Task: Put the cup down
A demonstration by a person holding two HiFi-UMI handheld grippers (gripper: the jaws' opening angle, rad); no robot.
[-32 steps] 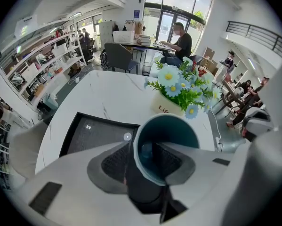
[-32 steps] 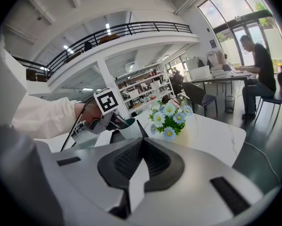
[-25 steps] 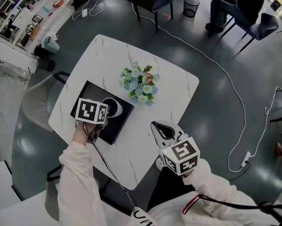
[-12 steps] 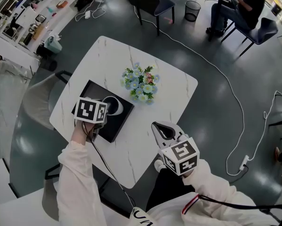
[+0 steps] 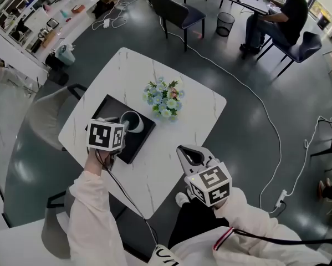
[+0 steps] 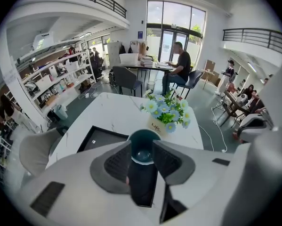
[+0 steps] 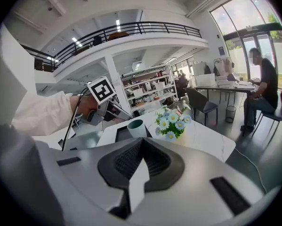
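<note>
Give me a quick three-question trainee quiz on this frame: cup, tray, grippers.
1. True or false: the cup sits between the jaws of the right gripper.
2. Pick one. What is directly below the cup? A. the black tray B. a chair seat C. the bare floor
3. Fill in: on the white table, beside the tray, stand the ____.

Key:
1. False. The left gripper is closed on the cup. The right gripper's jaws are together with nothing between them.
2. A.
3. flowers.
</note>
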